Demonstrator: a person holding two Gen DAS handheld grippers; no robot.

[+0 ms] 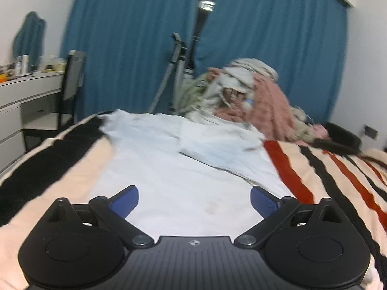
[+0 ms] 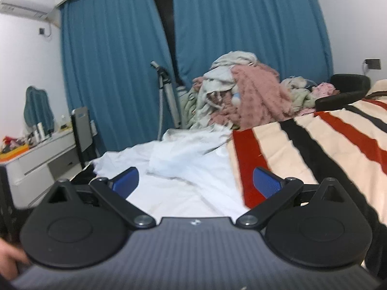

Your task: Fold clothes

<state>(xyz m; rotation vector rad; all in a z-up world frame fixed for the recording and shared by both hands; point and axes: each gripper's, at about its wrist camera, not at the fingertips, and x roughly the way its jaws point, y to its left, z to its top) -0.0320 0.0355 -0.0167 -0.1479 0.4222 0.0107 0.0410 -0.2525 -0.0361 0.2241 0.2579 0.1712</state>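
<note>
A white garment (image 1: pixel 169 164) lies spread along the striped bed, its far part rumpled and folded over. In the right wrist view the same white garment (image 2: pixel 183 169) runs away from me beside a red stripe. My left gripper (image 1: pixel 194 199) hovers over the garment's near end, open, nothing between its blue pads. My right gripper (image 2: pixel 196 183) is open too, above the garment's near right edge, empty. A heap of unfolded clothes (image 1: pixel 244 96) in pink, grey and green sits at the bed's far end, and the heap (image 2: pixel 239 94) also shows from the right wrist.
The striped blanket (image 1: pixel 326 169) in cream, black and red covers the bed. A white desk (image 1: pixel 26 96) with clutter and a chair (image 1: pixel 72 82) stand at left. A vacuum cleaner (image 2: pixel 167 94) leans by the blue curtains (image 2: pixel 116 60). A black chair (image 2: pixel 346 89) is at right.
</note>
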